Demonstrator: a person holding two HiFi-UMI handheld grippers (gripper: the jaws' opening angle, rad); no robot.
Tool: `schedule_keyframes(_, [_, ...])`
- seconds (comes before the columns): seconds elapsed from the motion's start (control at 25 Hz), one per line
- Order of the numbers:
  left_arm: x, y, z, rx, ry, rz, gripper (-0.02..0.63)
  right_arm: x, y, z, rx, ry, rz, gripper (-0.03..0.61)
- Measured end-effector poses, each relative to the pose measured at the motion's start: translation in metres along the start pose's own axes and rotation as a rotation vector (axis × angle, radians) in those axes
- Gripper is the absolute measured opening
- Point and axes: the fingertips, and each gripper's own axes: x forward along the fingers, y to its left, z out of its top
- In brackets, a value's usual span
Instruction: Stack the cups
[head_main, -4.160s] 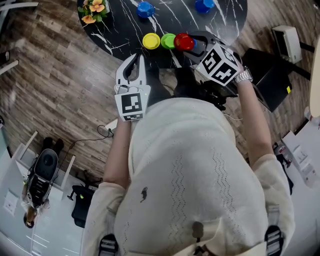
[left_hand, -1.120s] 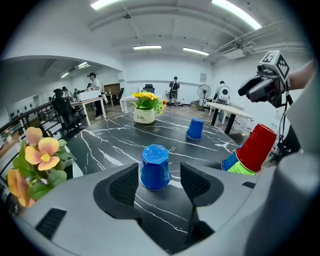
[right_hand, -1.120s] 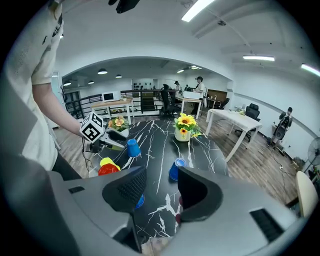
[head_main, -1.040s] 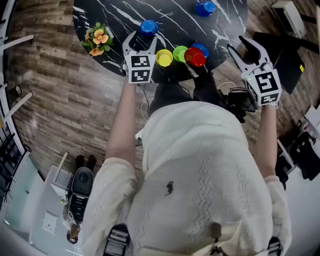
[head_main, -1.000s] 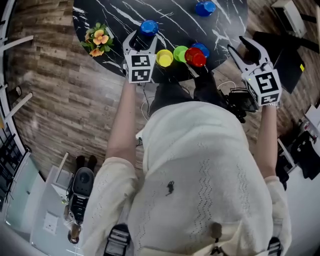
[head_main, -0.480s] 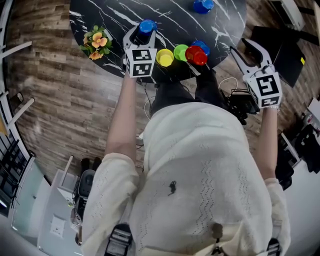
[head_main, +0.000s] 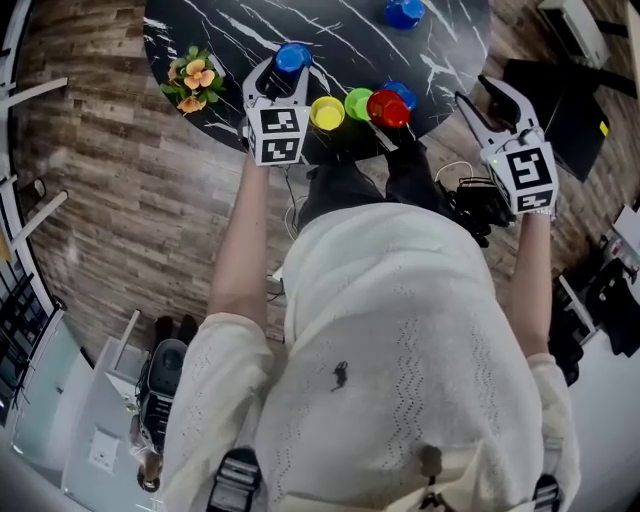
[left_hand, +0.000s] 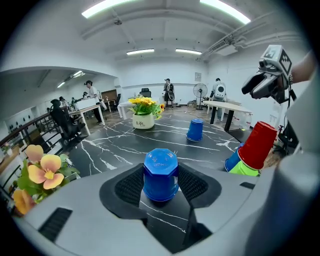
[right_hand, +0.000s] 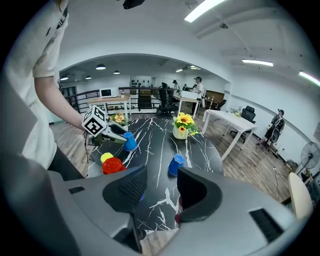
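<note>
The upside-down blue cup (left_hand: 160, 172), standing on the surface (left_hand: 115, 145) near its edge, is pinched by the left tool (head_main: 280, 72), whose jaws have just been closing, and should be squeezed gently and lifted straight, while the right tool (right_hand: 159, 192) is held open, empty.
</note>
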Motion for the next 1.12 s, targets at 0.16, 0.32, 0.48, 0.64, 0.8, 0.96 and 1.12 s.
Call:
schedule_keyframes(0.16, [-0.013,0.000,0.002,-0.019,-0.011,0.016,0.232,0.003,0.003,0.000,-0.020,-0.006,0.025,0.198])
schedule_keyframes(0.32, [-0.032,0.002,0.014,-0.042,-0.043,0.049,0.232,0.006,0.007,0.001,-0.040,-0.012,0.063,0.198])
schedule_keyframes(0.48, [-0.051,-0.001,0.025,-0.061,-0.067,0.085,0.232,0.009,0.009,0.005,-0.050,-0.037,0.093,0.198])
schedule_keyframes(0.64, [-0.069,-0.006,0.034,-0.077,-0.089,0.102,0.232,0.014,0.015,0.008,-0.076,-0.047,0.125,0.198])
schedule_keyframes(0.8, [-0.084,-0.018,0.045,-0.068,-0.110,0.097,0.232,0.014,0.016,0.011,-0.097,-0.060,0.142,0.196])
schedule_keyframes(0.96, [-0.096,-0.038,0.052,-0.041,-0.115,0.074,0.232,0.013,0.014,0.013,-0.111,-0.073,0.151,0.195])
schedule_keyframes(1.12, [-0.104,-0.059,0.051,-0.008,-0.106,0.053,0.232,0.013,0.014,0.017,-0.125,-0.089,0.159,0.194])
